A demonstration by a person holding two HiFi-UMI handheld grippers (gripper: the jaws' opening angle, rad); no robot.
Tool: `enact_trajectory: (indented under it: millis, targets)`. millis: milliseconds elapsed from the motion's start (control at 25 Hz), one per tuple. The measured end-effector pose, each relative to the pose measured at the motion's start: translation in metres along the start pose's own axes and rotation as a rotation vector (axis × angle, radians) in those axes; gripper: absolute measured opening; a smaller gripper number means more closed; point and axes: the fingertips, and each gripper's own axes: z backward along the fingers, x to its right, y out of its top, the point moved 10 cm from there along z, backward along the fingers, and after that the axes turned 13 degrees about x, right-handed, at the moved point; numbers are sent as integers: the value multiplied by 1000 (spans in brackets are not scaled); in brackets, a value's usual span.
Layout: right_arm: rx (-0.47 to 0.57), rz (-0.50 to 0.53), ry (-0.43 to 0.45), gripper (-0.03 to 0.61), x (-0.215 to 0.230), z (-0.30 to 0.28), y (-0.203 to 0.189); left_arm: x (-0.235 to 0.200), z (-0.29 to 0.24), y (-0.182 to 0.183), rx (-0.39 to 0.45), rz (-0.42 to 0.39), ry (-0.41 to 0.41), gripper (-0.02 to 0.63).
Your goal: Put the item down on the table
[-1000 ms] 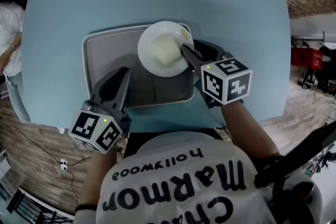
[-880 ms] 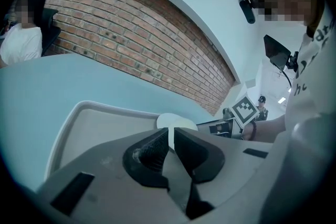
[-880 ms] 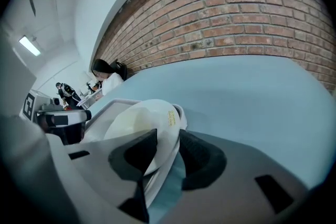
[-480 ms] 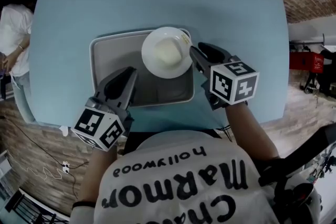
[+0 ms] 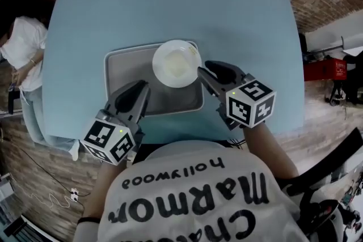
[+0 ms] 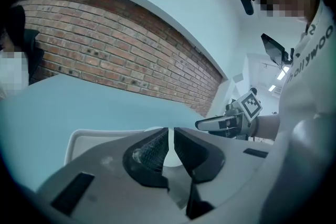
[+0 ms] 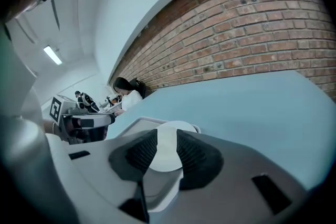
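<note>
A white plate (image 5: 176,63) with a pale patch in its middle rests in the far right corner of the grey tray (image 5: 127,68) on the blue table (image 5: 170,3). My right gripper (image 5: 207,69) stands open just right of the plate and clear of its rim. In the right gripper view the plate (image 7: 177,127) shows beyond the parted jaws of that gripper (image 7: 167,140). My left gripper (image 5: 138,89) hovers over the tray's near edge, shut and empty. Its jaws in the left gripper view (image 6: 170,135) nearly touch, with the tray (image 6: 84,136) below them.
A person in white (image 5: 22,48) stands at the table's left edge. A red object (image 5: 323,71) sits on the brick floor to the right. Bare blue tabletop (image 5: 249,25) lies around the tray. A brick wall (image 7: 252,44) runs behind the table.
My right gripper has let go of the plate's rim and drawn back a little toward me. The plate now rests on the tray. The left gripper stays shut.
</note>
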Motion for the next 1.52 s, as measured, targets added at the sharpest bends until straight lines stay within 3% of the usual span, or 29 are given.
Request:
enact_trajectory:
  millis: [320, 760, 1520]
  targets:
    - [118, -44, -5, 63, -11, 43, 8, 15, 21, 12, 42, -31, 7, 37]
    - [95, -8, -99, 26, -6, 74, 9, 27, 31, 11, 50, -35, 3, 37]
    - [86, -37, -118, 26, -4, 77, 3, 36, 23, 6, 16, -32, -39, 37]
